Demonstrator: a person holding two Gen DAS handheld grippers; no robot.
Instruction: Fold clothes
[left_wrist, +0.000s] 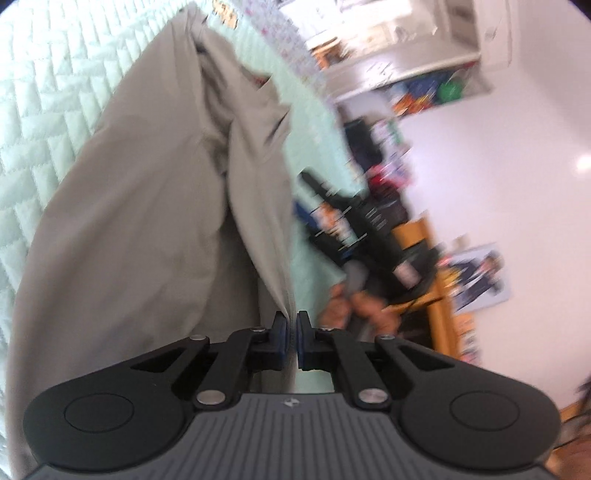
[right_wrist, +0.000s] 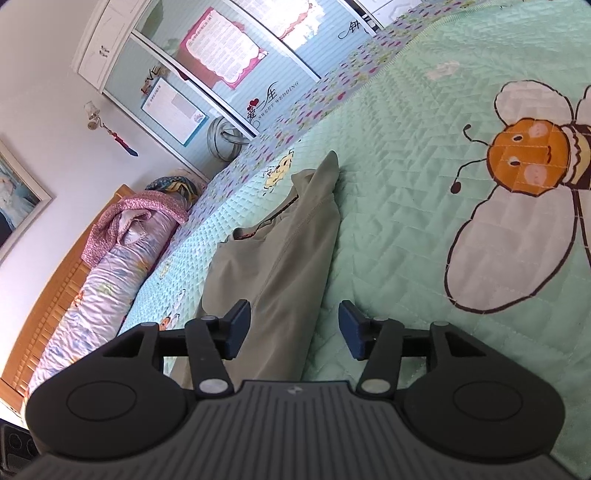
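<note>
The left gripper (left_wrist: 291, 325) is clenching an edge of the khaki-grey fabric garment (left_wrist: 147, 206); the right gripper (right_wrist: 293, 325) is hanging released, the garment (right_wrist: 291, 236) lying between its fingers on the mint-green quilted bedspread (right_wrist: 406, 184).

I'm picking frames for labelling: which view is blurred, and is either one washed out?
Left wrist view: motion blur smears the shelves and the right gripper, and the wall is blown out white; the khaki garment stays readable. Right wrist view: sharp and evenly lit, bee print crisp, only fisheye bending at the edges.
</note>
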